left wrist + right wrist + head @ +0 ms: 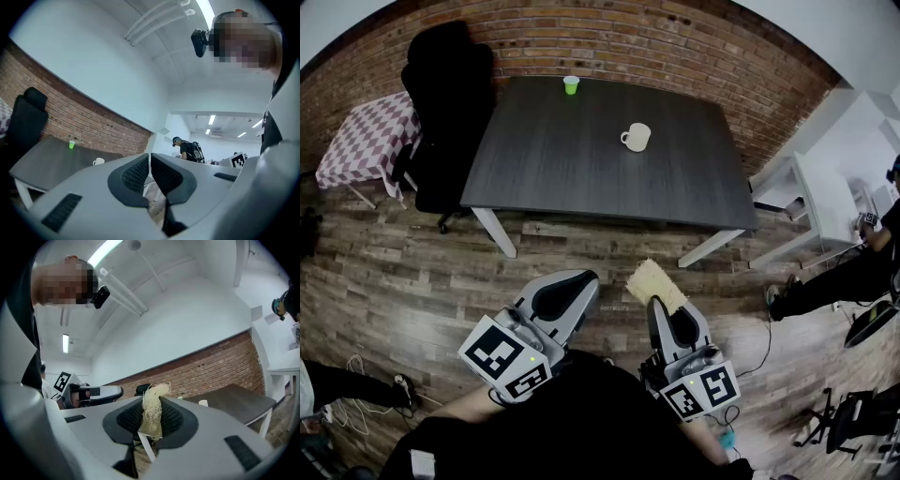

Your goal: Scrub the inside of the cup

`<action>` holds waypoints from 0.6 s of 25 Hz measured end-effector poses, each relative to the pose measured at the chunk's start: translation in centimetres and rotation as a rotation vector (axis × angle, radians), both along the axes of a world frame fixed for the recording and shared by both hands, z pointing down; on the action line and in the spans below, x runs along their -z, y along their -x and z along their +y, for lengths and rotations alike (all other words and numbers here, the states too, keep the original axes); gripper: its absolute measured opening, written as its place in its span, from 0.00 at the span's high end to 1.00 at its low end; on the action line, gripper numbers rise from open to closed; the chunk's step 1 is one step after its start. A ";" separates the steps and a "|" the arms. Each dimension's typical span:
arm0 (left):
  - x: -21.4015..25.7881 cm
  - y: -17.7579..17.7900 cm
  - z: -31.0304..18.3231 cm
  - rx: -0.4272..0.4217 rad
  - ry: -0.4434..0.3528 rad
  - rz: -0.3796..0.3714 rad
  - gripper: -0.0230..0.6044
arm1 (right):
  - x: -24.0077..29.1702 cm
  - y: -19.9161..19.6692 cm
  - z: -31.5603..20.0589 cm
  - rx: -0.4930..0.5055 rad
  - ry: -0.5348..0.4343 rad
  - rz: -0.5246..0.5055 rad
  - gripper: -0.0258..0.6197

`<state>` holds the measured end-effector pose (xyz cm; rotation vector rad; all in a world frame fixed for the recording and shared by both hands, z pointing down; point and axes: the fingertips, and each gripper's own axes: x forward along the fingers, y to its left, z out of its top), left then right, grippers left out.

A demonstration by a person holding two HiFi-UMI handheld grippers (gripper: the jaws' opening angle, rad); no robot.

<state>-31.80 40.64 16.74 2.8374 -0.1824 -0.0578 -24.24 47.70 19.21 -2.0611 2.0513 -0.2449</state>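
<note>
Cup point(637, 137) is sitting upright on the desk point(581, 169), handle pointing left, well ahead of both tools; right hand-held gripper point(661, 305) is clamping a straw-coloured scrubber point(655, 284); left hand-held gripper point(581, 281) is sitting pretty much closed, empty.

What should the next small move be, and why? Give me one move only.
Probably step toward the dark grey table, bringing both grippers nearer the white handled cup. The right gripper clamps the pale fibrous scrub pad, the left gripper is shut and empty, and both hang over the wooden floor, well short of the cup.
</note>
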 end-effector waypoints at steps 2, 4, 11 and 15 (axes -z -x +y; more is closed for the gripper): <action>0.1 -0.4 1.0 0.004 -0.004 0.000 0.92 | 0.1 -0.4 1.0 0.004 -0.005 0.000 0.83; 0.1 -0.9 2.0 0.009 -0.009 -0.001 0.92 | 0.1 -1.0 2.0 0.008 -0.009 0.001 0.83; 0.2 -2.9 6.0 0.037 -0.026 0.000 0.92 | 0.2 -3.0 5.5 0.054 -0.032 -0.017 0.83; -0.1 -4.8 8.7 0.036 -0.015 -0.011 0.92 | 0.2 -4.0 7.8 0.094 -0.023 -0.003 0.83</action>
